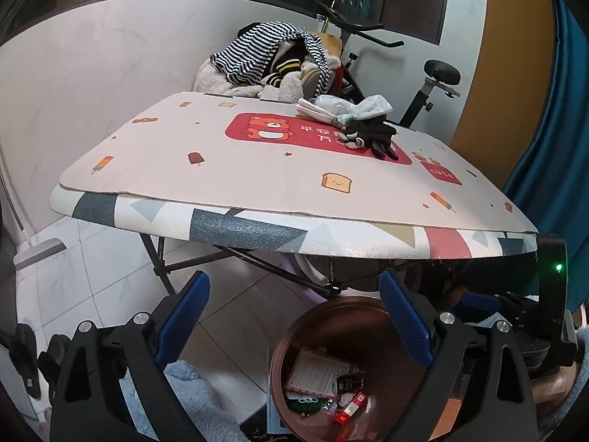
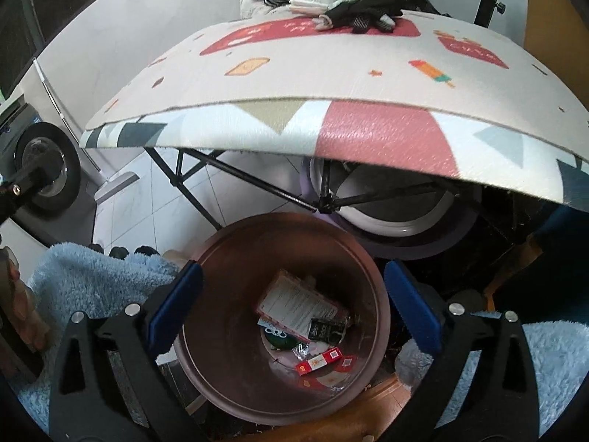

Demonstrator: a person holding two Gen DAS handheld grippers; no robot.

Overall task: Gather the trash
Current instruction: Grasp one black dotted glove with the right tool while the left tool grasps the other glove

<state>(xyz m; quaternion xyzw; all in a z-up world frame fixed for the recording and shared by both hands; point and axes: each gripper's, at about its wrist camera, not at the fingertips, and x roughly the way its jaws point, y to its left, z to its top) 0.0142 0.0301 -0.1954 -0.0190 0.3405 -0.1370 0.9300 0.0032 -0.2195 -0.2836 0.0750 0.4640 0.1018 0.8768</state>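
- Hanging over the pink bin (image 2: 279, 397), the right gripper (image 2: 292, 311) is standing with its blue-padded jaws spread wide and nothing between them.
- Lying at the bottom of that bin is the collected trash: a printed card (image 2: 294, 304), a small black packet (image 2: 325, 329), a red-and-white box (image 2: 318, 361) and a few wrappers, some too blurred to identify.
- Sitting on the floor just in front of the folding table (image 2: 386, 140), the bin is partly tucked under the table's near edge.
- Pointing toward the table from a little farther back, the left gripper (image 1: 294, 316) is also gaping open and holding nothing; the same bin (image 1: 291, 335) is showing between and below its fingers.
- Resting on the cartoon-printed table mat (image 1: 221, 169), near its far edge, are crumpled white tissues and plastic (image 1: 338, 108), touching a dark bundle that is probably gloves or socks (image 1: 375, 134).
- Piling up behind the table are striped clothes (image 1: 265, 55), beside an exercise bike (image 1: 434, 77).
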